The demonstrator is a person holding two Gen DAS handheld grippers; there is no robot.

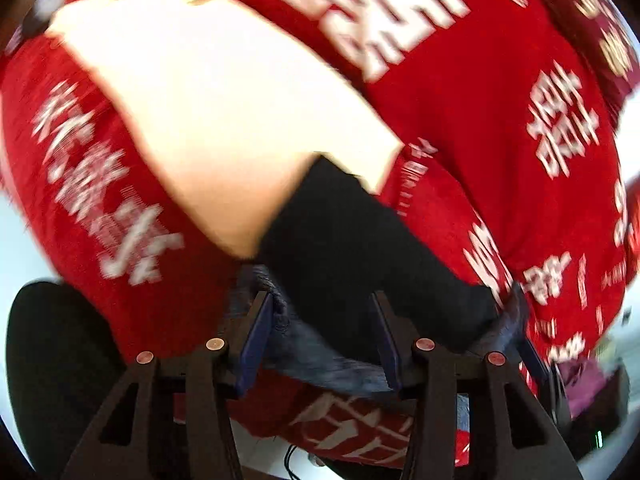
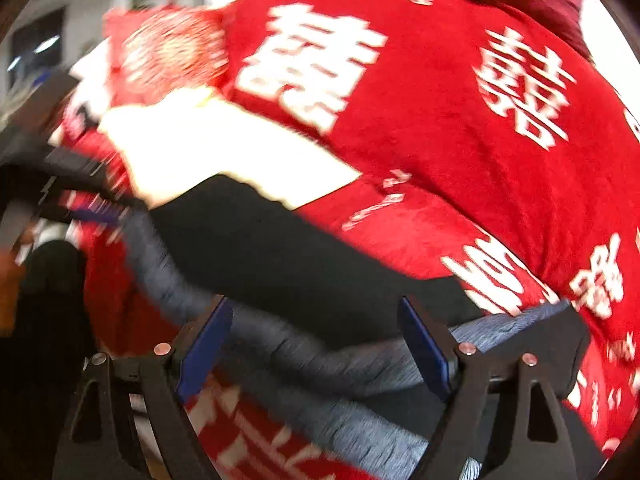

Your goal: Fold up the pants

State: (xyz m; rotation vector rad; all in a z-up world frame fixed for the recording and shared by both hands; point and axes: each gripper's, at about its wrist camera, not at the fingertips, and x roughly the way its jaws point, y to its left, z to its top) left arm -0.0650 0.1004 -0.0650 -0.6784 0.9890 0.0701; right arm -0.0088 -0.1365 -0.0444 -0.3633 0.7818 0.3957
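Observation:
The pants are black cloth (image 1: 340, 240) with a grey-blue edge band (image 1: 320, 360), lying on a red cloth. In the left wrist view my left gripper (image 1: 322, 340) has its blue pads apart, with the band and black cloth between them and no visible squeeze. In the right wrist view my right gripper (image 2: 316, 340) stands wide open over the same grey-blue band (image 2: 320, 364) and the black cloth (image 2: 280, 248). Both views are blurred.
A red cloth with white characters (image 1: 480, 120) (image 2: 440, 120) covers the surface. A cream fabric piece (image 1: 200, 120) (image 2: 208, 152) lies beyond the black cloth. A dark round object (image 1: 52, 360) sits low on the left. A blurred dark tool with a blue pad (image 2: 96, 212) shows at the left edge.

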